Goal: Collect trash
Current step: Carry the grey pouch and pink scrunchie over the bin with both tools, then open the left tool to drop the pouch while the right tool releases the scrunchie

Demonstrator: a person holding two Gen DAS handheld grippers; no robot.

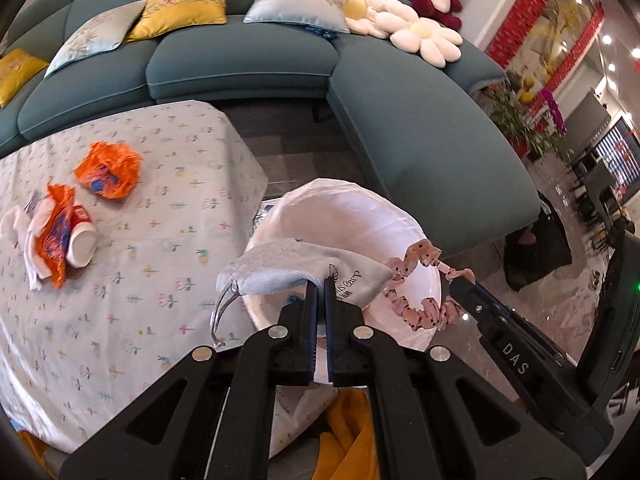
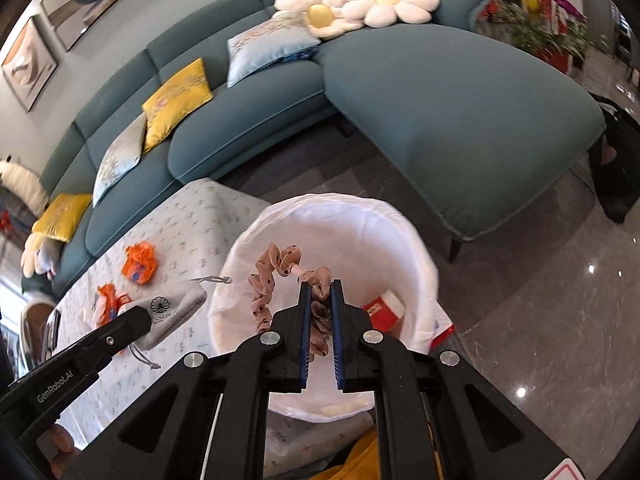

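Over rim of white-lined round bin [image 2: 320,208], beside table's right edge: pink polka-dot fabric scrunchie [image 2: 280,276] pinched in right gripper [image 2: 320,286], jaws narrow, angled down over opening. Grey drawstring fabric pouch [image 1: 304,270] clamped in left gripper [image 1: 321,280], at rim. Risks: pouch cord snagging liner; pouch dropping outside. Orange crumpled wrappers [image 1: 108,170] remaining on tablecloth [image 1: 160,240].

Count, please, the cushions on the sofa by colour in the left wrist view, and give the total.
Yellow cushions: 2
Pale blue cushions: 2
White flower cushions: 2
Total: 6
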